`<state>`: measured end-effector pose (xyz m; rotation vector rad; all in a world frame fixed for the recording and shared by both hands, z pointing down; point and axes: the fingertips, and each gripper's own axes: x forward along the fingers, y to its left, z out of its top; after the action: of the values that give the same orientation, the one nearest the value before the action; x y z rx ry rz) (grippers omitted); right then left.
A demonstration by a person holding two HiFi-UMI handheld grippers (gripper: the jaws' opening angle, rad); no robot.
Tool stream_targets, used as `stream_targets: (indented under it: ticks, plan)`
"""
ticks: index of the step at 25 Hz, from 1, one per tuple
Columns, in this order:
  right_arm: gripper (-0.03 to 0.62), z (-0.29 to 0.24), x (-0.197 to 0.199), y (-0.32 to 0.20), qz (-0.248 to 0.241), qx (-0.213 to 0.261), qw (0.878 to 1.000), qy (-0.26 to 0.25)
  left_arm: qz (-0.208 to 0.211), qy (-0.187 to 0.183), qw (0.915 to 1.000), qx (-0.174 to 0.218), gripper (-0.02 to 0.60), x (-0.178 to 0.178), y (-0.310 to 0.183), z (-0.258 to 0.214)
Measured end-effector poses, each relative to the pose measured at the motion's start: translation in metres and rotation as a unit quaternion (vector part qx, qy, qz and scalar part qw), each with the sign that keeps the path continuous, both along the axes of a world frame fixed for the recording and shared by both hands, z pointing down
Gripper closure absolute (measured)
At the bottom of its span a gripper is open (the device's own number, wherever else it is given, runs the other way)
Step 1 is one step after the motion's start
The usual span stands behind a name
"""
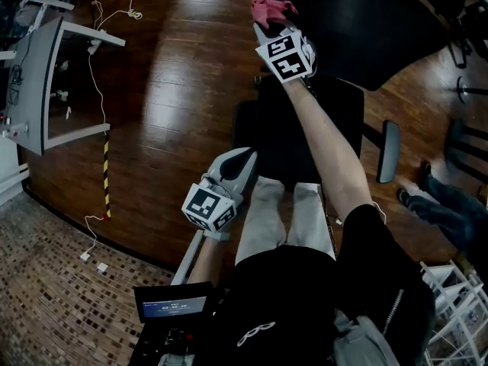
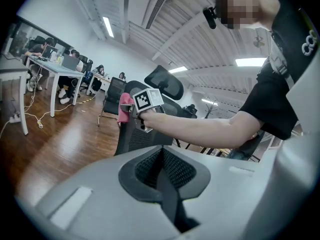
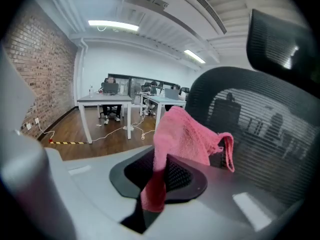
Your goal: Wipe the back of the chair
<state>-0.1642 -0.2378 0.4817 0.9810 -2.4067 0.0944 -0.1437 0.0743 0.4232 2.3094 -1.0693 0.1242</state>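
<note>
- Right gripper (image 1: 268,24) is stretched out to the top centre of the head view, arm fully extended, marker cube facing up.
- Its jaws are clamped on a pink cloth (image 3: 186,133); the right gripper view shows the fabric pinched between the pads, bunching up above them and hanging down below.
- The cloth sits right at the left edge of the chair's black mesh backrest (image 3: 260,129), which fills the right half of that view with the headrest (image 3: 280,39) above it. I cannot tell whether the fabric is actually pressed against the mesh.
- From the head view the chair is at upper centre and right: the dark backrest at the top, the seat (image 1: 293,128) below it, and one armrest (image 1: 389,151) out to the right.
- Left gripper (image 1: 242,163) is held low, left of centre, well apart from the chair back and just beside the person's light trousers (image 1: 263,212).
- Its jaws are pressed together with nothing between them, as the left gripper view shows.
- Wooden floor (image 1: 175,75) runs underneath, a white desk (image 1: 46,75) is at the upper left, and a yellow-and-black strip (image 1: 107,174) lies on the boards below it.
</note>
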Motion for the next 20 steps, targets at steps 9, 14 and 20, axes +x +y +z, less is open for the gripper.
stream_targets:
  ticks: [9,14,20]
  plan:
    - [0.553,0.013,0.079,-0.017,0.049,-0.009,0.999,0.007,0.024,0.003,0.9997,-0.005,0.588,0.036,0.000,0.008]
    - [0.553,0.016,0.132,-0.021,0.080,-0.010,0.997,0.008,0.038,0.003,0.9993,-0.005,0.588,0.058,-0.006,0.009]
    - [0.553,0.018,0.197,-0.021,0.116,-0.011,0.993,0.015,0.062,0.007,0.9981,-0.004,0.588,0.090,-0.009,0.007]
